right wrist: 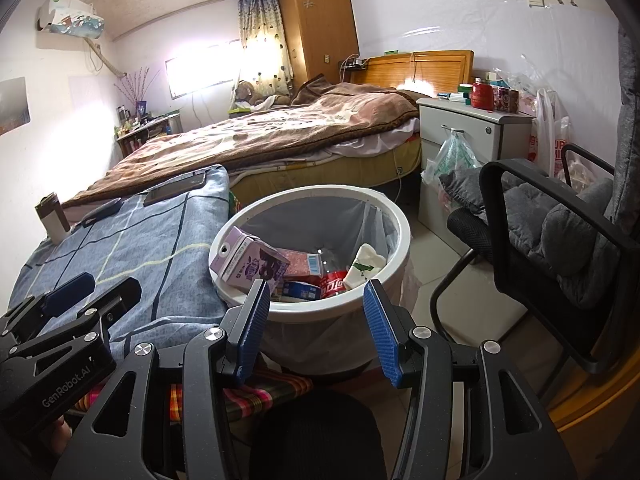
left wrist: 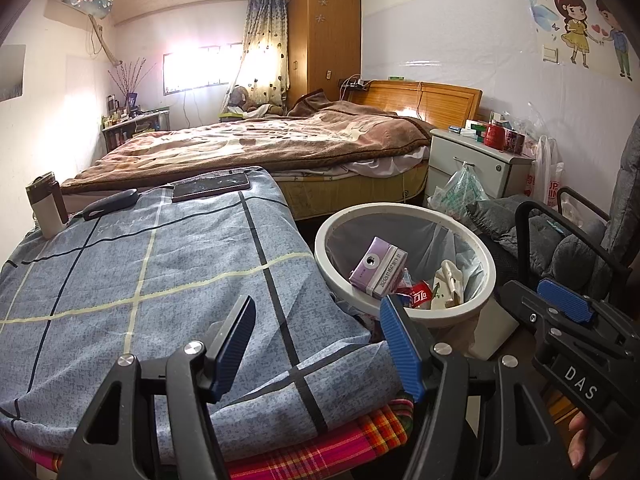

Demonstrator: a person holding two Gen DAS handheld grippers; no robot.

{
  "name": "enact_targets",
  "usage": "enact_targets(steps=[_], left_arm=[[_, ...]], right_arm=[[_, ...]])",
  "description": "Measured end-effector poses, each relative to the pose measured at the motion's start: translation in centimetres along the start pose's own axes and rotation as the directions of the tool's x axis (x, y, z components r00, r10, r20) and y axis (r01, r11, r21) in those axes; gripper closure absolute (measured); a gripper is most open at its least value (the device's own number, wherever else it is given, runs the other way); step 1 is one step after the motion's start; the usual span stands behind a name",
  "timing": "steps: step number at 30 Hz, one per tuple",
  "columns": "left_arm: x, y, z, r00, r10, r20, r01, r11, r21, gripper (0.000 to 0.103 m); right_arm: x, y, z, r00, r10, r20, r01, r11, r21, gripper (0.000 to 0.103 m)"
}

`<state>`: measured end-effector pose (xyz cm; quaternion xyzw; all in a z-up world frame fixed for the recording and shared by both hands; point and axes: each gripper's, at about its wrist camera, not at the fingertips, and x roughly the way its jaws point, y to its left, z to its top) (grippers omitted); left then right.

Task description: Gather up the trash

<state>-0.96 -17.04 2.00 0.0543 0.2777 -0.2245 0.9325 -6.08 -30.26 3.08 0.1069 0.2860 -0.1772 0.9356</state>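
Observation:
A white round trash bin (left wrist: 490, 258) (right wrist: 402, 216) with a grey liner stands beside the blue plaid-covered surface (left wrist: 140, 280) (right wrist: 132, 240). In it lie a purple milk carton (left wrist: 378, 266) (right wrist: 248, 260), a red wrapper (left wrist: 420, 294) (right wrist: 334, 282), a white crumpled pack (left wrist: 450, 280) (right wrist: 366, 262) and other trash. My left gripper (left wrist: 318, 346) is open and empty, over the surface's near corner. My right gripper (right wrist: 318, 328) is open and empty, just before the bin's near rim. It also shows at the right of the left wrist view (left wrist: 560, 312).
A phone (left wrist: 210, 188) (right wrist: 176, 188), a dark case (left wrist: 110, 204) and a white-brown flask (left wrist: 46, 208) (right wrist: 54, 216) lie on the far end of the plaid surface. A black chair with grey cushions (right wrist: 560, 232) stands right of the bin. Behind are a bed (left wrist: 260, 140) and a nightstand (right wrist: 476, 128).

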Motion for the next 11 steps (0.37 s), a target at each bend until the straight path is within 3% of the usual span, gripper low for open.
enact_targets(steps=[11], left_arm=[[-0.03, -0.03, -0.21, 1.0, 0.001, -0.003, -0.001, 1.0, -0.002, 0.036]], right_arm=[[0.04, -0.11, 0.06, 1.0, 0.001, 0.0, -0.001, 1.0, 0.001, 0.052]])
